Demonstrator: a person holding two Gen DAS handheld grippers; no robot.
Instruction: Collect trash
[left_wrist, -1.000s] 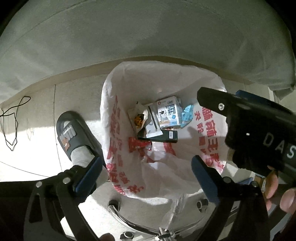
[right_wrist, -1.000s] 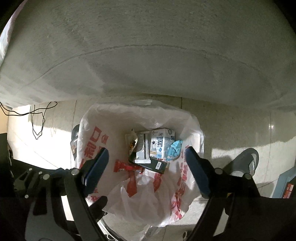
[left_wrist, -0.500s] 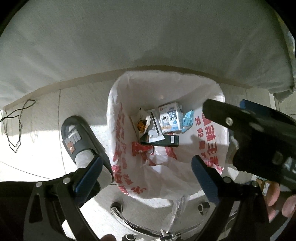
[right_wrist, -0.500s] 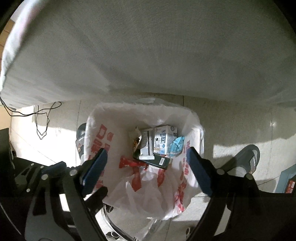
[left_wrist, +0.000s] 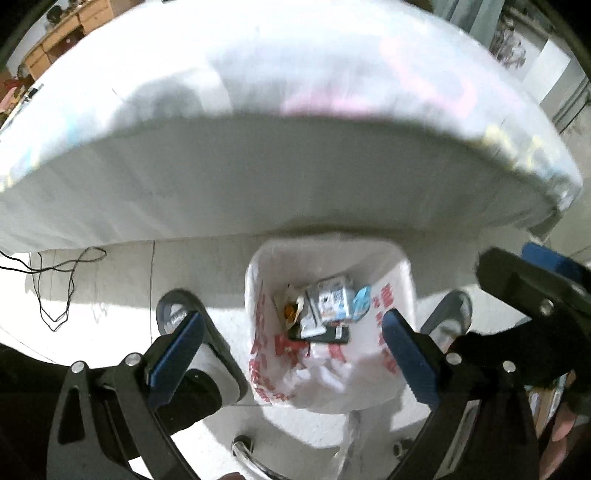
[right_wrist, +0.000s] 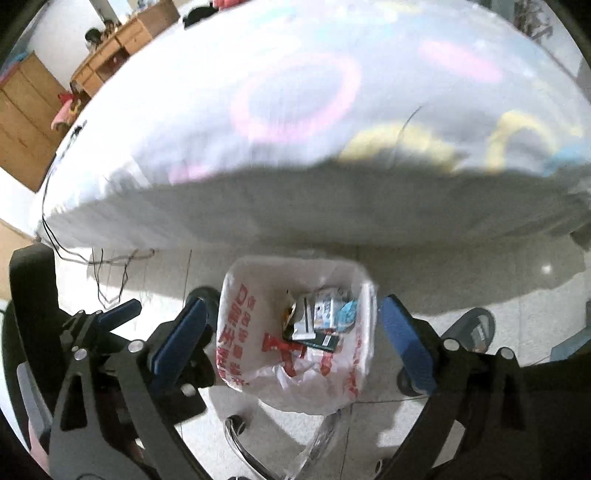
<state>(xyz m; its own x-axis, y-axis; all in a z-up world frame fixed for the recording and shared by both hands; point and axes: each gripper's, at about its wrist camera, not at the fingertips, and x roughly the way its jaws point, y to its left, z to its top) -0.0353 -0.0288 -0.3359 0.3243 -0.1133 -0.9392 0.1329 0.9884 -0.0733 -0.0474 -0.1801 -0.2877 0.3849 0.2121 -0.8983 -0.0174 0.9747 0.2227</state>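
Note:
A white plastic bag with red print (left_wrist: 388, 354) stands open on the floor below me, also in the right wrist view (right_wrist: 236, 343). Inside lie a milk carton (left_wrist: 334, 299), wrappers (left_wrist: 291, 306) and a dark flat box (left_wrist: 332, 336); the carton (right_wrist: 327, 306) shows in the right view too. My left gripper (left_wrist: 291, 350) is open and empty, high above the bag. My right gripper (right_wrist: 295, 341) is open and empty above it as well. The right gripper's body (left_wrist: 532, 295) shows at the left view's right edge.
A table with a white patterned cloth (left_wrist: 295, 147) overhangs beyond the bag, also in the right view (right_wrist: 295, 129). My slippered feet (left_wrist: 177, 314) (right_wrist: 476, 325) stand either side. A black cable (left_wrist: 55, 288) lies on the tiled floor at left. A chair base (right_wrist: 240, 435) is below.
Both grippers have risen and tilted up away from the bag. The bag looks smaller and the tabletop has come into view. Both stay open.

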